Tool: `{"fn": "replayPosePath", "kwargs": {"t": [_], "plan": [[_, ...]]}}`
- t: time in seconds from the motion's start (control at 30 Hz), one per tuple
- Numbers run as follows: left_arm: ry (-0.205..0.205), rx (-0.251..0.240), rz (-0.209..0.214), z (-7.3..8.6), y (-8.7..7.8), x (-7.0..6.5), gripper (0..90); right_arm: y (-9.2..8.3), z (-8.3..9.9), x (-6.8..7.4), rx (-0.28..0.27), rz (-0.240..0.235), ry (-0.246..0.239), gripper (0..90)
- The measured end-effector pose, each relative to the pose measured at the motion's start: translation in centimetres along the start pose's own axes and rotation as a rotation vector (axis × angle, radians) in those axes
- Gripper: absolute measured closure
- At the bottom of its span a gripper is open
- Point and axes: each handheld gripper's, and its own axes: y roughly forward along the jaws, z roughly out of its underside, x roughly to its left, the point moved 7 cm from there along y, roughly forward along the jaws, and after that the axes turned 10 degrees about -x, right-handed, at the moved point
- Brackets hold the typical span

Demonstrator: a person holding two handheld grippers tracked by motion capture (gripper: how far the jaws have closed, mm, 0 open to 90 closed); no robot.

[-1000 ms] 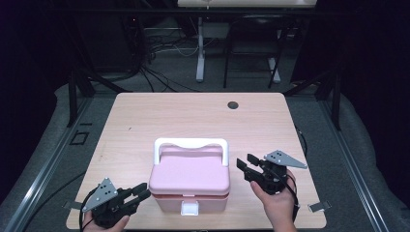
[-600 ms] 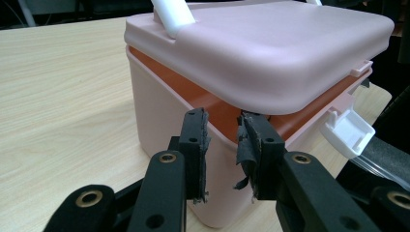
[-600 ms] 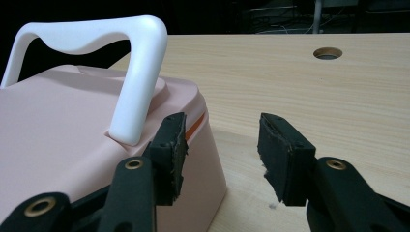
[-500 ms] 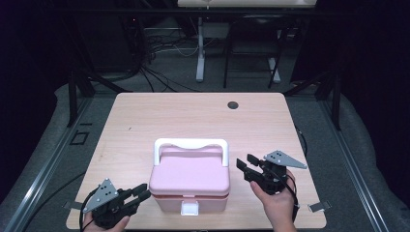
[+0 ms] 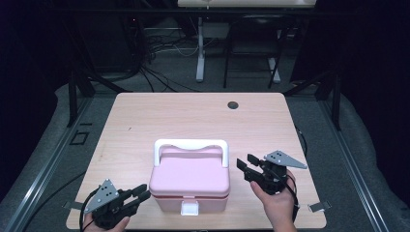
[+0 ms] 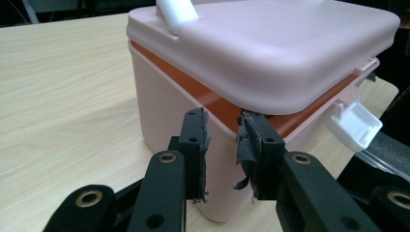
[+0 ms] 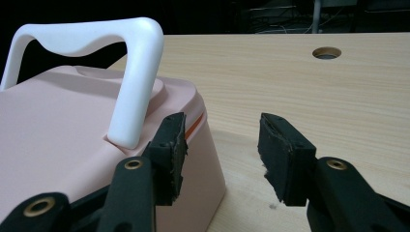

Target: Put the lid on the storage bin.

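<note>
The pink box (image 5: 189, 181) sits between the left gripper (image 5: 140, 194) and right gripper (image 5: 245, 163), both open and empty, so they can grab its sides

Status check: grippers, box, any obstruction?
Left gripper and right gripper open, flanking the box. Lid down, latch hanging loose. Nothing in the way.

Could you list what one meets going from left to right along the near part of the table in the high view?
Left gripper → pink box with its white latch → right gripper, all on the wooden table.
</note>
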Motion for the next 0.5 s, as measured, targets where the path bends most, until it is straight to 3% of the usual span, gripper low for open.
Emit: {"fn": "replayPosePath", "kwargs": {"t": [0.5], "plan": [[-0.009,0.017,-0.004,0.5,0.1,0.3,72.0,0.0,-0.01,-0.03,-0.003,0.002,0.001,52.4]]}}
